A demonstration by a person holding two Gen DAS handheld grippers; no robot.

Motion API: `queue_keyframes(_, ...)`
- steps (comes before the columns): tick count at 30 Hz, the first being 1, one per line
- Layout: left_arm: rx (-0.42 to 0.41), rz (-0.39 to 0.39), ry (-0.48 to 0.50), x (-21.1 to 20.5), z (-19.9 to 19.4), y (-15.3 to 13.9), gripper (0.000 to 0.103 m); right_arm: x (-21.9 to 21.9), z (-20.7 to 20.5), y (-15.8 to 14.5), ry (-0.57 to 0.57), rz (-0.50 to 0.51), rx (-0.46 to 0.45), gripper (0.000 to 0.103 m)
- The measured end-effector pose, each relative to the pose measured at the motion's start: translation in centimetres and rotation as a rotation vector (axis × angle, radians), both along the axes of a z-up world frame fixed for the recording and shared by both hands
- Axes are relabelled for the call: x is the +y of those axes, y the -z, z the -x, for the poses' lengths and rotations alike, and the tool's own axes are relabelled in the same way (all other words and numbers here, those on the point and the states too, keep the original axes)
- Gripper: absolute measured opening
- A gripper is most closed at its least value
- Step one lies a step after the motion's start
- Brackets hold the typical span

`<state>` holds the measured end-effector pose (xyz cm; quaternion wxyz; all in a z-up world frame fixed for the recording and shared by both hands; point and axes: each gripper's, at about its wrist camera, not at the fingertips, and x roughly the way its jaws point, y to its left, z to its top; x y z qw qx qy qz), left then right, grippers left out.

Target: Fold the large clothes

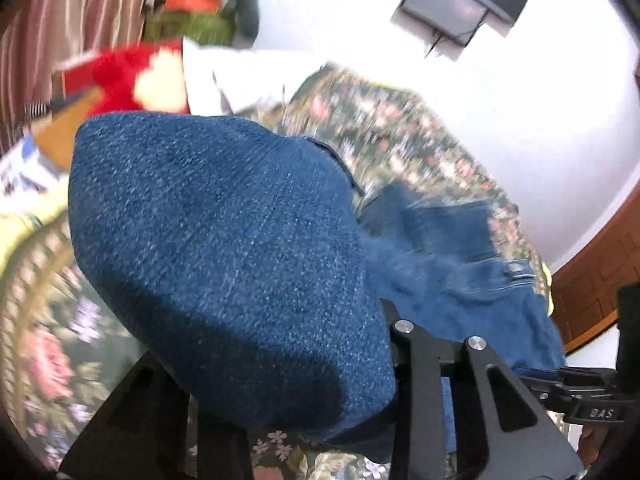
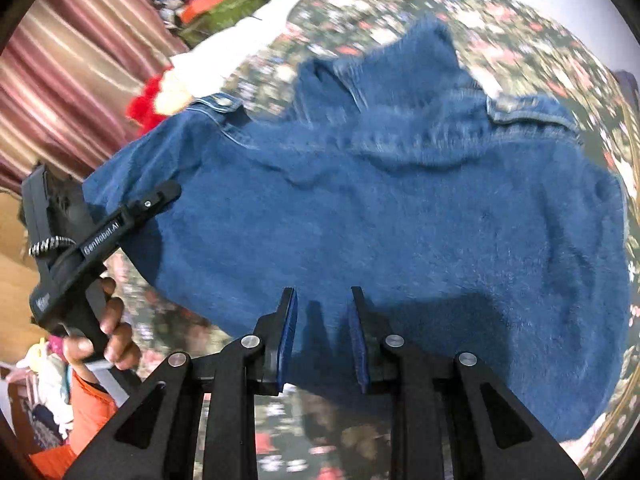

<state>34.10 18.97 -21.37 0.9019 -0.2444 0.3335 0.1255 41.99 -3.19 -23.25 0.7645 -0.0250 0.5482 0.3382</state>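
A blue denim jacket (image 2: 400, 208) lies spread on a floral bedspread (image 2: 520, 20). My left gripper (image 2: 160, 196) is shut on the jacket's left edge and lifts it; in the left wrist view the raised denim (image 1: 224, 248) drapes over the fingers and hides them. The rest of the jacket (image 1: 460, 264) trails to the right there. My right gripper (image 2: 324, 328) is open, its blue pads (image 2: 290, 340) apart just above the jacket's near edge, holding nothing.
A white pillow (image 2: 224, 52) and a red plush toy (image 2: 146, 104) lie at the bed's far side. Striped curtains (image 2: 72, 60) hang on the left. A wall-mounted TV (image 1: 464, 0) and a wooden door frame (image 1: 592, 280) show in the left wrist view.
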Motion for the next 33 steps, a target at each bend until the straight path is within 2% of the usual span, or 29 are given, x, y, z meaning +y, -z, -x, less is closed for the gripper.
queue_keyframes(4, -0.031, -0.096, 0.005, -0.6, 2.4, -2.7, 0.034, 2.9, 1.4, -0.2, -0.065, -0.057, 0.050, 0.021)
queue_keyframes(6, -0.030, -0.136, 0.007, -0.7, 3.4, -3.0, 0.034, 5.1, 2.0, 1.7, -0.112, -0.045, 0.133, 0.021)
queue_keyframes(9, 0.015, -0.197, -0.011, -0.5, 3.9, -2.3, 0.034, 8.0, 2.5, 5.1, -0.154, -0.038, 0.246, 0.021)
queue_keyframes(12, 0.056, -0.225, -0.030, -0.1, 4.0, -1.2, 0.034, 9.8, 2.7, 7.8, -0.151, -0.034, 0.336, 0.021)
queue_keyframes(15, 0.055, -0.229, -0.028, -0.2, 4.0, -1.4, 0.033, 10.9, 3.1, 7.7, -0.166, 0.008, 0.311, 0.021)
queue_keyframes(18, 0.029, -0.270, -0.003, -1.2, 3.3, -2.9, 0.033, 10.3, 3.2, 6.5, -0.177, 0.001, 0.301, 0.021)
queue_keyframes(20, 0.001, -0.311, 0.027, -2.8, 2.6, -4.3, 0.033, 8.4, 3.0, 4.9, -0.148, -0.042, 0.290, 0.021)
queue_keyframes(25, -0.063, -0.393, 0.133, -8.6, 0.0, -6.8, 0.032, -0.4, 3.2, -1.2, -0.011, -0.026, 0.036, 0.021)
queue_keyframes(27, -0.081, -0.426, 0.193, -11.6, -1.0, -7.3, 0.031, -4.3, 3.3, -3.3, 0.049, -0.030, -0.033, 0.021)
queue_keyframes(30, -0.094, -0.474, 0.313, -17.1, -2.4, -6.8, 0.030, -10.3, 3.2, -5.5, 0.156, -0.062, -0.073, 0.021)
queue_keyframes(33, -0.051, -0.504, 0.440, -21.4, -3.2, -4.6, 0.030, -14.7, 3.9, -6.4, 0.258, -0.068, -0.096, 0.021)
